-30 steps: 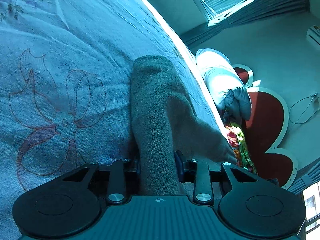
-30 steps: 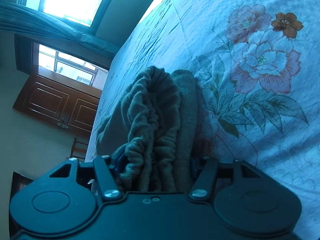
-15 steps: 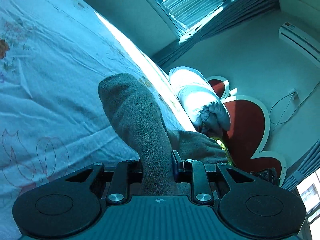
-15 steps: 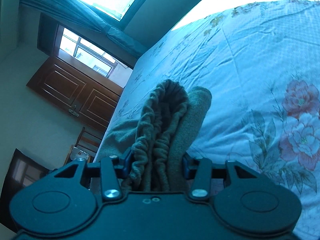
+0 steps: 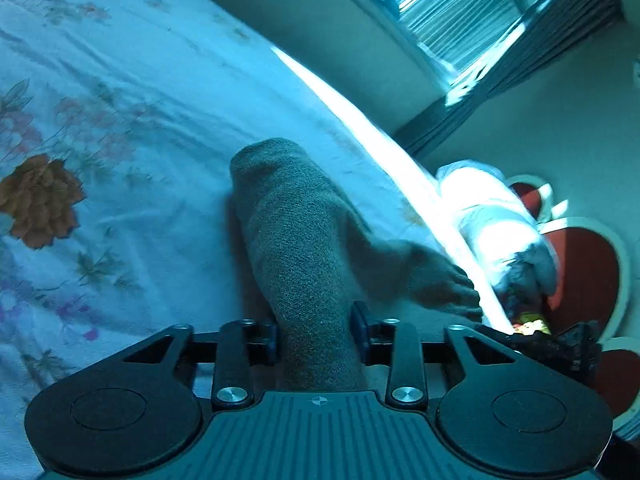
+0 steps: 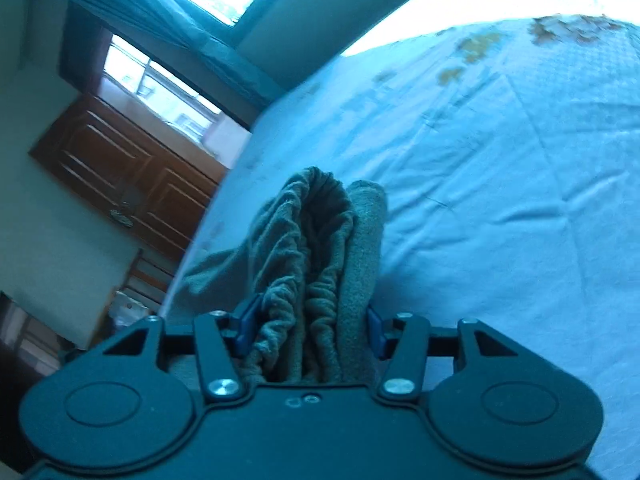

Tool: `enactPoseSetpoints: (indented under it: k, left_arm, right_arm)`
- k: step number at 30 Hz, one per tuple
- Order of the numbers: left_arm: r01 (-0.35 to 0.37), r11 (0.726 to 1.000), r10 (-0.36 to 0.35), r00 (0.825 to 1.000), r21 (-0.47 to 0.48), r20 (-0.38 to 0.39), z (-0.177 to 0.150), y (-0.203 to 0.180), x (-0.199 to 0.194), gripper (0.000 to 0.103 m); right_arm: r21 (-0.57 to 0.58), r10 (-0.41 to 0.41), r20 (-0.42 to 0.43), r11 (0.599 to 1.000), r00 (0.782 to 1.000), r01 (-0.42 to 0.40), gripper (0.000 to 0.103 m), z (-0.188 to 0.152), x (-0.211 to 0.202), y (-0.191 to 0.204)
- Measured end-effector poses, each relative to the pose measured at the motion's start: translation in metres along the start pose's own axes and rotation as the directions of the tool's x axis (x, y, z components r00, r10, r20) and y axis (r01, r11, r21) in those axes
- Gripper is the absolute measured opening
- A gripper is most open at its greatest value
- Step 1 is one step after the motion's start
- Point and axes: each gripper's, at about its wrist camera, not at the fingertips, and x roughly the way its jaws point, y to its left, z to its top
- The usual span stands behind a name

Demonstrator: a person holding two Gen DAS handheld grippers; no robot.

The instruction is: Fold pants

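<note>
The olive-grey fleece pants lie partly on the flowered bed sheet [image 5: 132, 184]. A folded pant leg [image 5: 304, 240] runs forward from between the pads of my left gripper [image 5: 316, 340]. Its jaws are opening, but the cloth still fills the gap and the pads touch it. In the right wrist view, the gathered elastic waistband [image 6: 312, 248] is bunched between the pads of my right gripper [image 6: 308, 332]. Those jaws are opening too, with the thick bundle still pressed between them. Both grippers point down towards the bed with the cloth raised off the sheet.
The bed's sunlit far edge [image 5: 372, 136] runs under curtained windows. A white pillow [image 5: 492, 216] and a red-and-white headboard [image 5: 580, 272] stand at the right of the left wrist view. A wooden cabinet [image 6: 120, 176] and a chair [image 6: 140, 280] stand beyond the bed's left edge.
Both grippers have carried the pants across the bed towards its far edge and risen slightly. The views have tilted up, showing more wall and window. The fabric stays between both pairs of jaws.
</note>
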Motion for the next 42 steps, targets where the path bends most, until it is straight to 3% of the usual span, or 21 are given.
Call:
enactPoseSetpoints:
  k: [2,4,5,6,8,10,12,13,14,16,18,19,22,24,28,30,31,35,36,39,42]
  left_arm:
    - [0.025,0.998,-0.027,0.999,0.057,0.021,-0.011,0.005,-0.004,0.072]
    - [-0.027,0.996,0.022,0.998,0.085,0.058,-0.016,0.001,-0.022,0.078]
    - [-0.048,0.994,0.039,0.994,0.097,0.101,-0.018,-0.002,-0.032,0.087]
    - [-0.072,0.990,0.052,0.985,0.122,0.165,-0.022,-0.007,-0.046,0.093]
    - [-0.141,0.974,0.096,0.965,0.175,0.242,-0.025,-0.023,-0.064,0.095]
    - [-0.193,0.961,0.129,0.947,0.200,0.293,-0.028,-0.037,-0.074,0.100]
    - [-0.239,0.944,0.171,0.944,0.229,0.281,-0.034,-0.041,-0.068,0.103]
    - [-0.317,0.903,0.264,0.942,0.289,0.209,-0.038,-0.043,-0.049,0.103]
    - [-0.373,0.868,0.345,0.928,0.327,0.143,-0.042,-0.040,-0.032,0.103]
    - [-0.368,0.890,0.337,0.929,0.271,0.155,-0.047,-0.033,-0.038,0.103]
    - [-0.381,0.891,0.344,0.921,0.246,0.180,-0.047,-0.038,-0.056,0.103]
    - [-0.393,0.886,0.348,0.914,0.245,0.208,-0.055,-0.043,-0.069,0.103]
    - [-0.378,0.893,0.330,0.919,0.245,0.217,-0.070,-0.052,-0.100,0.103]
    - [-0.386,0.884,0.320,0.911,0.264,0.260,-0.086,-0.062,-0.126,0.103]
    - [-0.454,0.849,0.374,0.878,0.272,0.298,-0.123,-0.084,-0.179,0.103]
    - [-0.443,0.853,0.348,0.878,0.278,0.329,-0.148,-0.096,-0.206,0.103]
    - [-0.453,0.849,0.348,0.866,0.271,0.359,-0.161,-0.103,-0.219,0.103]
    - [-0.499,0.821,0.382,0.841,0.278,0.383,-0.208,-0.134,-0.250,0.103]
    - [-0.500,0.819,0.385,0.843,0.282,0.375,-0.218,-0.141,-0.255,0.103]
    - [-0.423,0.861,0.330,0.887,0.282,0.325,-0.250,-0.164,-0.273,0.103]
    - [-0.427,0.845,0.307,0.880,0.322,0.362,-0.272,-0.186,-0.290,0.103]
  right_arm:
    - [-0.030,0.023,0.049,0.999,0.999,-0.022,0.072,-0.007,-0.017,-0.007]
    - [-0.055,0.021,0.106,0.998,0.994,-0.015,0.064,-0.009,-0.040,-0.002]
    - [-0.067,0.041,0.132,0.997,0.990,-0.033,0.063,-0.008,-0.051,0.002]
    - [-0.081,0.057,0.144,0.996,0.988,-0.046,0.063,-0.006,-0.057,0.008]
    - [-0.136,0.084,0.121,0.988,0.989,-0.067,0.068,-0.005,-0.058,0.027]
    - [-0.217,0.031,0.081,0.976,0.996,-0.013,0.078,-0.013,-0.049,0.046]
    - [-0.309,-0.129,0.036,0.942,0.991,0.134,0.079,-0.018,-0.023,0.056]
    - [-0.303,-0.170,0.027,0.938,0.985,0.170,0.087,-0.020,-0.015,0.051]
    - [-0.254,-0.175,0.017,0.951,0.984,0.174,0.092,-0.020,-0.013,0.044]
    - [-0.173,-0.170,-0.004,0.971,0.985,0.167,0.091,-0.017,-0.021,0.042]
    - [-0.216,-0.169,0.038,0.961,0.985,0.173,0.090,-0.022,-0.039,0.053]
    - [-0.237,-0.153,0.067,0.957,0.986,0.165,0.094,-0.026,-0.051,0.059]
    - [-0.280,-0.110,0.227,0.944,0.968,0.173,0.097,-0.049,-0.096,0.069]
    - [-0.283,-0.109,0.261,0.941,0.959,0.184,0.097,-0.070,-0.121,0.074]
    - [-0.310,-0.088,0.270,0.935,0.959,0.173,0.097,-0.128,-0.168,0.088]
    - [-0.332,-0.088,0.349,0.920,0.933,0.211,0.097,-0.165,-0.192,0.100]
    - [-0.344,-0.086,0.383,0.910,0.920,0.229,0.097,-0.185,-0.204,0.107]
    - [-0.372,-0.137,0.387,0.881,0.912,0.290,0.097,-0.241,-0.233,0.128]
    - [-0.383,-0.152,0.388,0.871,0.909,0.309,0.097,-0.251,-0.237,0.133]
    - [-0.385,-0.201,0.369,0.856,0.908,0.346,0.097,-0.276,-0.248,0.149]
    - [-0.381,-0.218,0.360,0.853,0.907,0.356,0.097,-0.292,-0.261,0.162]
